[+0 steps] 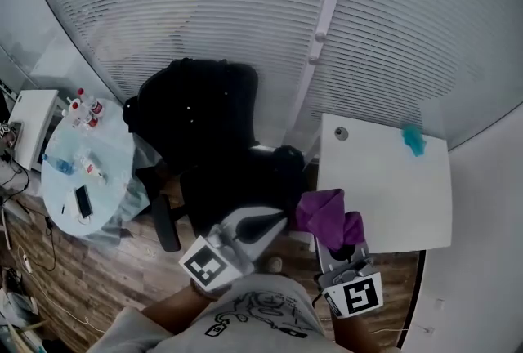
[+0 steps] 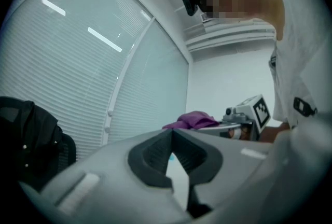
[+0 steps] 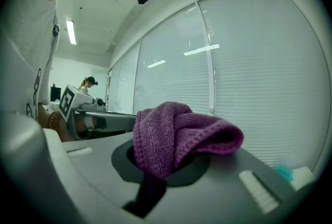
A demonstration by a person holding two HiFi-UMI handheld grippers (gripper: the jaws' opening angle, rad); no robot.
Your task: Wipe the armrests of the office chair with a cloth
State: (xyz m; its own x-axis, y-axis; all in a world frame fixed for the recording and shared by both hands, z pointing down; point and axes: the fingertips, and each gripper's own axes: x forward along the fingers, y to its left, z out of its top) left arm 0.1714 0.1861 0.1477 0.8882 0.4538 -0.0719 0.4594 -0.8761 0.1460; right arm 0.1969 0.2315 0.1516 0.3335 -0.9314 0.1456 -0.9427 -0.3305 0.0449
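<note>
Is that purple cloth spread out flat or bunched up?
Bunched up: the purple cloth sits crumpled in folds, pinched in the jaws of the right gripper.

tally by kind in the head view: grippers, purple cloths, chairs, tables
grippers: 2, left gripper and right gripper
cloth, purple: 1
chair: 1
tables: 2, white table and round table
total: 6

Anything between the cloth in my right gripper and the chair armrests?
Nothing visible blocks the near side: the purple cloth, clamped in the right gripper, sits beside the black office chair. The left gripper hovers over its seat.
</note>
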